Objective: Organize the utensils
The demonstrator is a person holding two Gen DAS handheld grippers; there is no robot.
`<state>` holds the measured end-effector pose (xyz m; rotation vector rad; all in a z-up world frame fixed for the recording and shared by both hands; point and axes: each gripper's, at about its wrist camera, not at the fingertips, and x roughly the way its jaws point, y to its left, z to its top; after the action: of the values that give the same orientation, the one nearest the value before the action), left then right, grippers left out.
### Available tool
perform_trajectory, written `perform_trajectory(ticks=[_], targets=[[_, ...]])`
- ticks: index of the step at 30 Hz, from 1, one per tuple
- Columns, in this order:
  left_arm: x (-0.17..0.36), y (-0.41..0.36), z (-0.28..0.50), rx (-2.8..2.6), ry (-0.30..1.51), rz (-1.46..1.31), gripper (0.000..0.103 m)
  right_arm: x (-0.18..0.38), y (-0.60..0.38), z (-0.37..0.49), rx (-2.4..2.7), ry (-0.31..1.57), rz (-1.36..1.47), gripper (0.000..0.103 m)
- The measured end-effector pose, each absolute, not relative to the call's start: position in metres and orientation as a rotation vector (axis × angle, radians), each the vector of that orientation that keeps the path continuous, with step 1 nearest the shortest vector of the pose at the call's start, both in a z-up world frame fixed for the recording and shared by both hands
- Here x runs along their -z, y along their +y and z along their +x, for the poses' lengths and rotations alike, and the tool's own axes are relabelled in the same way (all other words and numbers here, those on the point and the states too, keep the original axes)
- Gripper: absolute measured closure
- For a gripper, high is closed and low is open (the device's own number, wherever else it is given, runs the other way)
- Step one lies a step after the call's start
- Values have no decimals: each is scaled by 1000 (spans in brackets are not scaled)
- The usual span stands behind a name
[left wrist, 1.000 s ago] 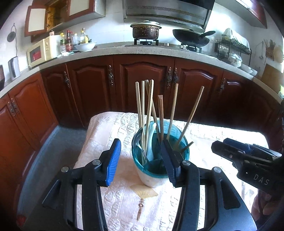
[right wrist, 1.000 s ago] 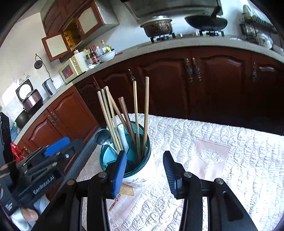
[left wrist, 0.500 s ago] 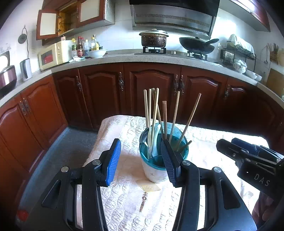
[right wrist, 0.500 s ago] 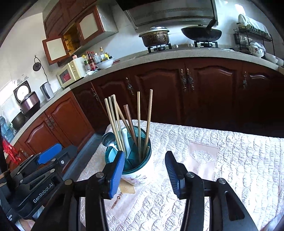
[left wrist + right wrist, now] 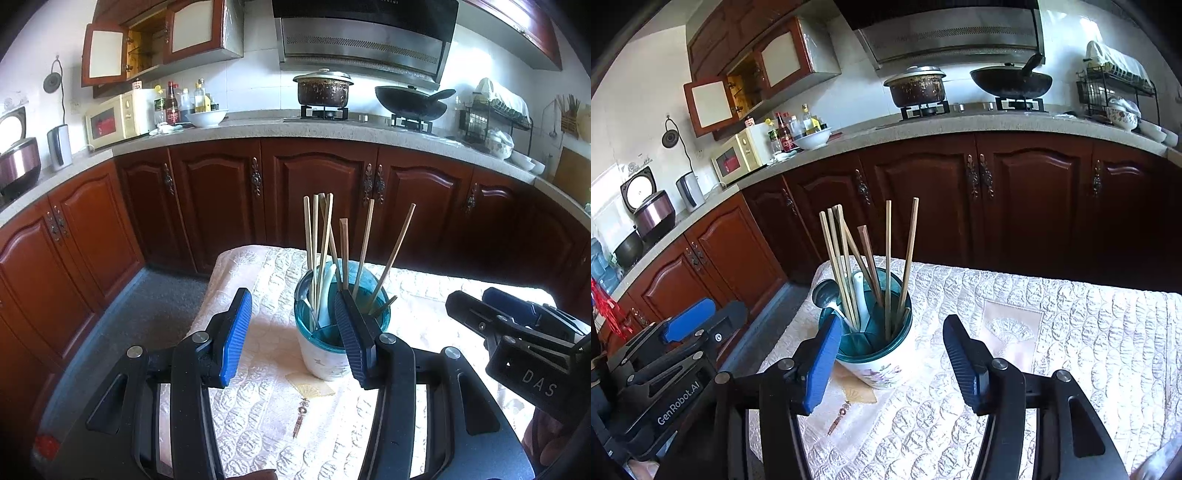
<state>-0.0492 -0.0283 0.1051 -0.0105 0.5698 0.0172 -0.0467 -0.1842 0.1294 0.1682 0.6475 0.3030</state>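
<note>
Between both wide-spread tools (image 5: 291,332) (image 5: 890,354), a teal-rimmed white holder (image 5: 882,354) bristles with chopsticks (image 5: 846,266).

I am in a home kitchen: a curved stone counter (image 5: 258,129) over red-brown wooden cabinets (image 5: 310,192), a lidded pot (image 5: 323,88) and wok (image 5: 410,101) on the gas stove beneath a range hood (image 5: 362,40), a microwave (image 5: 114,120), a dish rack (image 5: 495,114).

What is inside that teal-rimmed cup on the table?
The cup holds a bunch of wooden chopsticks standing up, a white spoon and a metal spoon. Their lower ends and the cup's bottom are hidden by its wall.
</note>
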Motion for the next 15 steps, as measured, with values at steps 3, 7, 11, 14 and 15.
perform_trajectory(ticks=[3, 7, 11, 14, 15], targets=[[-105, -28, -49, -20, 566, -12, 57, -130, -184, -48, -298, 642, 162, 47], [-105, -28, -50, -21, 562, -6, 57, -130, -184, -49, -298, 644, 163, 47], [-105, -28, -50, -24, 564, -6, 57, -131, -184, -50, -295, 644, 164, 47], [-104, -28, -50, -27, 566, -8, 57, -131, -185, -50, -292, 644, 166, 46], [-104, -29, -50, -28, 567, -8, 57, -130, -186, -50, -292, 645, 165, 46]])
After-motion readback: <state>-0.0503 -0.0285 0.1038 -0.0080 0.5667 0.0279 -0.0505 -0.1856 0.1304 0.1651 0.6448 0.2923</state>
